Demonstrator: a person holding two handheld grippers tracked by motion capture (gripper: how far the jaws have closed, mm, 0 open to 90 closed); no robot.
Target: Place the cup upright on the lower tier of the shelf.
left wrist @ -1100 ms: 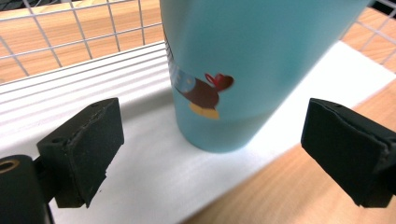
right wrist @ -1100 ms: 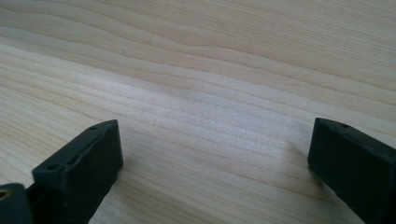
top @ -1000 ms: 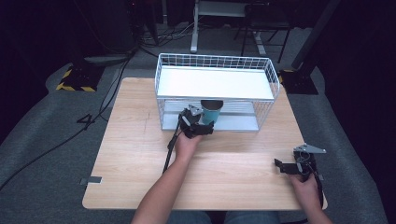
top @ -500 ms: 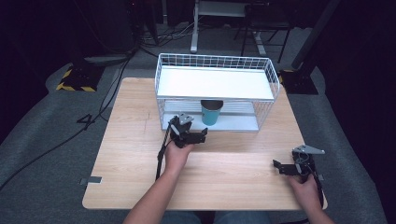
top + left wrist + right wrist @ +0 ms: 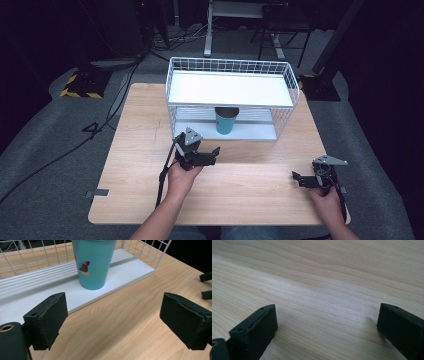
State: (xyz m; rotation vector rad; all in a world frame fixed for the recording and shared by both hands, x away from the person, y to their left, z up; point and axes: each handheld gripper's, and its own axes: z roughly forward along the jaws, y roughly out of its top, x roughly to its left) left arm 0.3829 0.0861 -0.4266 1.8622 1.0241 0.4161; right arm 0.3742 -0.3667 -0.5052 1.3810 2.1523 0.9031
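A light wooden table (image 5: 150, 125) was observed, with a white wire-mesh two-tier rack (image 5: 232, 67) standing on its far half. On the lower white shelf (image 5: 30, 290) of that rack a teal tapered cup (image 5: 226, 121) was found upright, near the shelf's front edge and roughly at its middle; a small cartoon figure was printed on the cup's side (details too small to be made out). The left gripper (image 5: 214, 154) was held in the person's left hand (image 5: 181, 177) above the table, just in front of the rack, with its jaws set wide apart and nothing between them; in the left gripper view the cup was seen beyond the jaws, clear of both pads (image 5: 51, 315). The right gripper (image 5: 298, 180) was held in the right hand (image 5: 325, 197) near the table's near right corner, well apart from the rack. Its jaws were likewise spread wide and empty, with bare wood grain seen between them in the right gripper view. A black cable (image 5: 162, 177) was noted trailing from the left gripper toward the table's near edge.
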